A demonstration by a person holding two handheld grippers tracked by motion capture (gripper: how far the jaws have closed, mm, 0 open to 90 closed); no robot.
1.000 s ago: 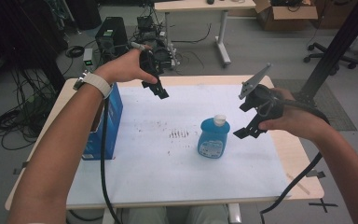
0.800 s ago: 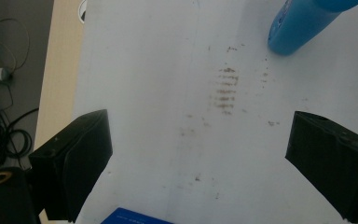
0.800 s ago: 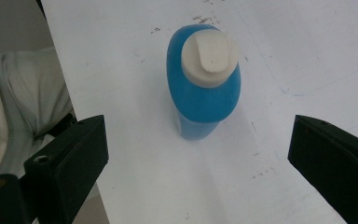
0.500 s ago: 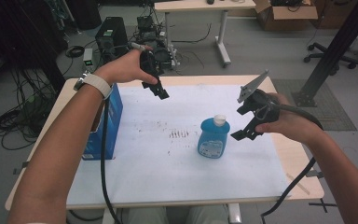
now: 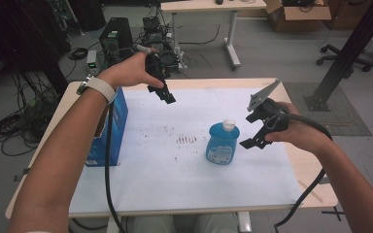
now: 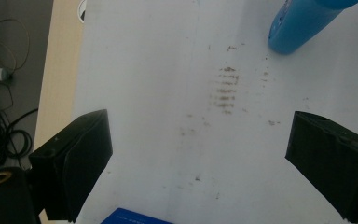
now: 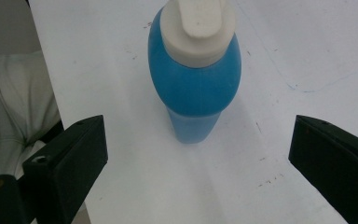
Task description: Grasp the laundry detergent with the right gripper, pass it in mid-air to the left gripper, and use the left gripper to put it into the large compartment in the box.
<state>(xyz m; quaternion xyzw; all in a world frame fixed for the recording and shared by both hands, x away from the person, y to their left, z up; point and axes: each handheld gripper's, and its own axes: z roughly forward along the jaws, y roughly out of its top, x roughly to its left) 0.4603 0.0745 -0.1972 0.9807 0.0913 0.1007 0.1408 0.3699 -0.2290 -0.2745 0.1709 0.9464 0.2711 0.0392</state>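
A blue bottle (image 5: 222, 141) with a white cap stands upright near the middle of the white-covered table (image 5: 141, 179). My right gripper (image 5: 250, 131) hovers just right of it, open, jaws pointing at the bottle. In the right gripper view the blue bottle (image 7: 196, 84) sits ahead between the spread jaws, untouched. My left gripper (image 5: 165, 94) is held high over the table's far left part, open and holding nothing. The left gripper view looks down on the table, where the bottle's base (image 6: 303, 23) is at the top right.
A blue box (image 5: 108, 131) stands at the table's left edge, under my left forearm. Brown smudges (image 5: 187, 140) mark the cover left of the bottle. Beyond the table are a computer case (image 5: 115, 36), cables, a desk and an office chair.
My right gripper has moved left and slightly down, closer to the bottle. The left gripper has stayed in place.
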